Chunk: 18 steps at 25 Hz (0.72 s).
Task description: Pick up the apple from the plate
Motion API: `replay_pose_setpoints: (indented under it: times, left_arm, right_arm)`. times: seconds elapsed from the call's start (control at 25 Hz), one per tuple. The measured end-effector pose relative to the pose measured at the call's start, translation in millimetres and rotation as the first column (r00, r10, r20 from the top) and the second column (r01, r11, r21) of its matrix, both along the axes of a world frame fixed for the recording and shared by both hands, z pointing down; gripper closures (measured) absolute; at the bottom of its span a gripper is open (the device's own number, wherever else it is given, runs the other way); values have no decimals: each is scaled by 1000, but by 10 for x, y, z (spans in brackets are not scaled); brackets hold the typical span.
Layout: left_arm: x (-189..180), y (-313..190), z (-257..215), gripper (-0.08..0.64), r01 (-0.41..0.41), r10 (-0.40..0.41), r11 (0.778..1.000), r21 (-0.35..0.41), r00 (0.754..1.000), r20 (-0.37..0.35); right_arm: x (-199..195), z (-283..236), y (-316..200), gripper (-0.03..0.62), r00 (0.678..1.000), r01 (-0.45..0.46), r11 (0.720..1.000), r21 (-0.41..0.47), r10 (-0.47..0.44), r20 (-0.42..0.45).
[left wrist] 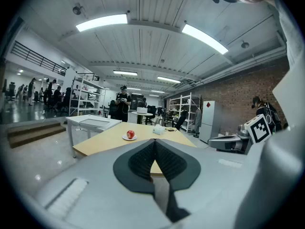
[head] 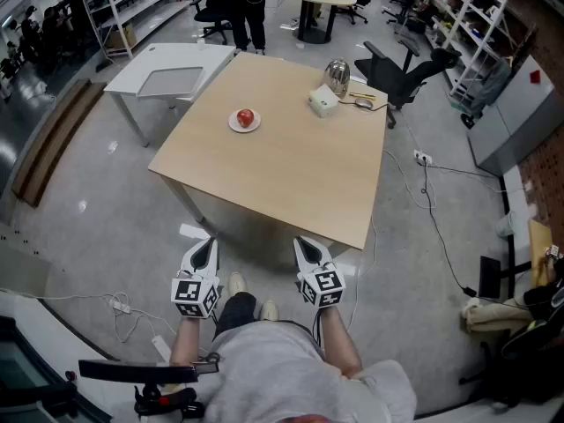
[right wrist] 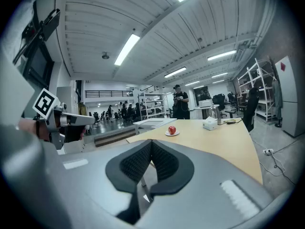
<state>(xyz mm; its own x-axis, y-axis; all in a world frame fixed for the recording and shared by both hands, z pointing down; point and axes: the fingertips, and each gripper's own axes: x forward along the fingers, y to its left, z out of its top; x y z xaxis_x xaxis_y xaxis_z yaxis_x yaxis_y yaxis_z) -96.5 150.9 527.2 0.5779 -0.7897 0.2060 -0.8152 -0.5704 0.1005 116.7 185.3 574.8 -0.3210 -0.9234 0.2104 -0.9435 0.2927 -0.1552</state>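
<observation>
A red apple point(head: 245, 117) rests on a small white plate point(head: 234, 125) on the far left part of a wooden table point(head: 282, 166). The apple point(left wrist: 130, 134) shows small in the left gripper view, and the apple point(right wrist: 172, 130) in the right gripper view too. My left gripper point(head: 207, 244) and right gripper point(head: 302, 242) are held side by side in front of the table's near edge, well short of the plate. Both are shut with nothing between the jaws. In their own views the left gripper point(left wrist: 155, 144) and the right gripper point(right wrist: 151, 142) show pads meeting.
A white tissue box point(head: 323, 101), a metal kettle point(head: 337, 75) and small items lie at the table's far right. A white desk point(head: 167, 70) adjoins the far left corner. A black office chair point(head: 405, 70) stands right of the table. A person point(head: 245, 7) stands beyond it. Cables cross the floor.
</observation>
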Motion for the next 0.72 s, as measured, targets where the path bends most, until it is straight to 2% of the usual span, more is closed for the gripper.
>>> replay_pose_setpoints:
  times: [0.32,0.48,0.72]
  left_arm:
    - [-26,-242,15,540,-7,7,1000,-11,1000,-1]
    - [-19,-488,-2,540,-8,8,1000,-7,1000,-1]
    - [-43,-879,-75,540,-19,19,1000,5,1000,-8]
  right_arm:
    - [-40,-26,-209,586,1000,-9,1000,5,9,2]
    - [-2,-128,-456,586,999,-19,999,34,18,34]
    - [-132,-226,-880,586,1000,-4,999,48,3,31]
